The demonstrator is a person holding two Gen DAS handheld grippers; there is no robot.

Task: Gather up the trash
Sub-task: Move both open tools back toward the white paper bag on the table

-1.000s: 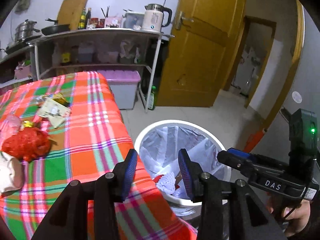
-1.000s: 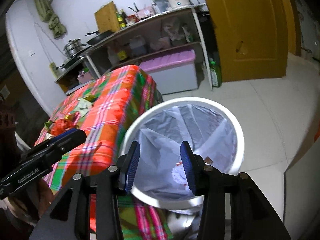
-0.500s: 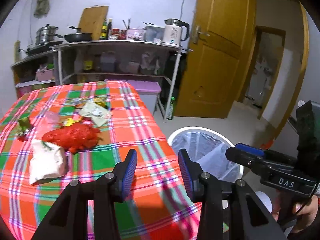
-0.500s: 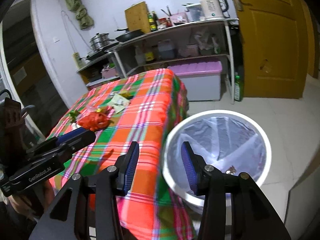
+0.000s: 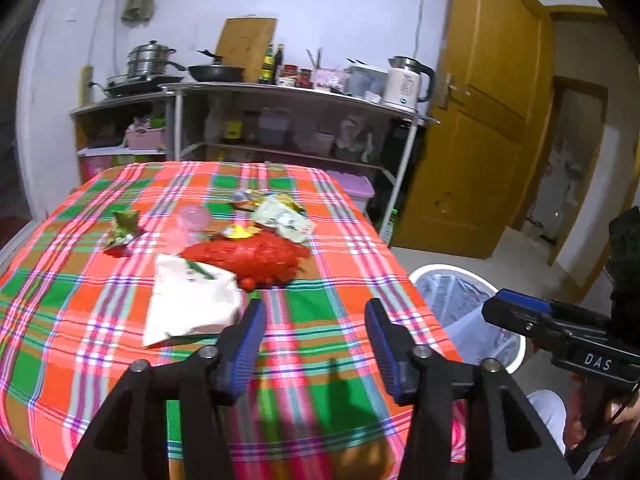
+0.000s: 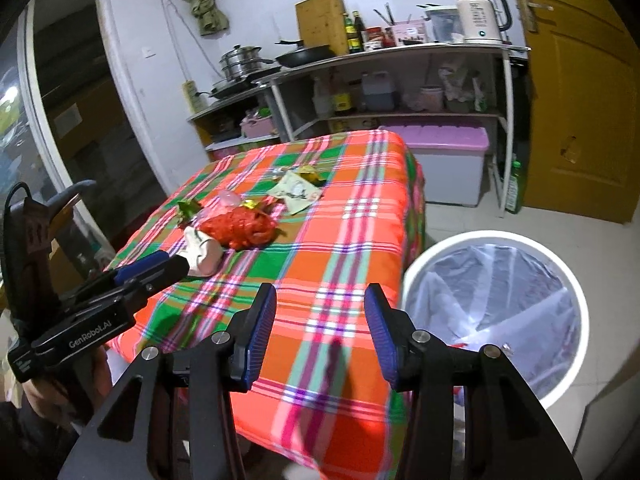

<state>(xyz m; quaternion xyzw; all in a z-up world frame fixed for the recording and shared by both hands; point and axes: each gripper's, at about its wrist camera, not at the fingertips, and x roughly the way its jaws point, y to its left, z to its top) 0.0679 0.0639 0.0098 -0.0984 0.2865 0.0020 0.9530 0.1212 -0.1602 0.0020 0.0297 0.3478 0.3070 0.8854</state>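
Trash is lying in a loose cluster on the desk point(image 5: 100, 360), which is covered by an orange, green and pink plaid cloth; none of it is being held. The left tongs point(image 5: 314, 344) are being carried above the near part of the cloth, their blue-padded jaws opening with nothing between them. The right tongs point(image 6: 320, 330) are being held apart over the desk's near right corner, also with nothing between the pads point(image 6: 262, 328).

Just beyond the left tongs, a flat white paper packet with green print point(image 5: 190, 300) is lying on the cloth, touching a crumpled red net bag point(image 5: 252, 258) behind it. A pale printed wrapper point(image 5: 282, 220) is lying past the red bag, with small yellow foil scraps point(image 5: 240, 232) beside it. A clear pinkish plastic cup point(image 5: 192, 220) is seen left of those, and a crumpled green wrapper point(image 5: 124, 226) further left.

On the floor just right of the desk, a round white bin lined with a translucent bag point(image 6: 496, 312) is standing open. A white kettle point(image 6: 478, 14) is standing on the metal shelf point(image 6: 400, 52) behind, near a yellow wooden door point(image 6: 580, 92).
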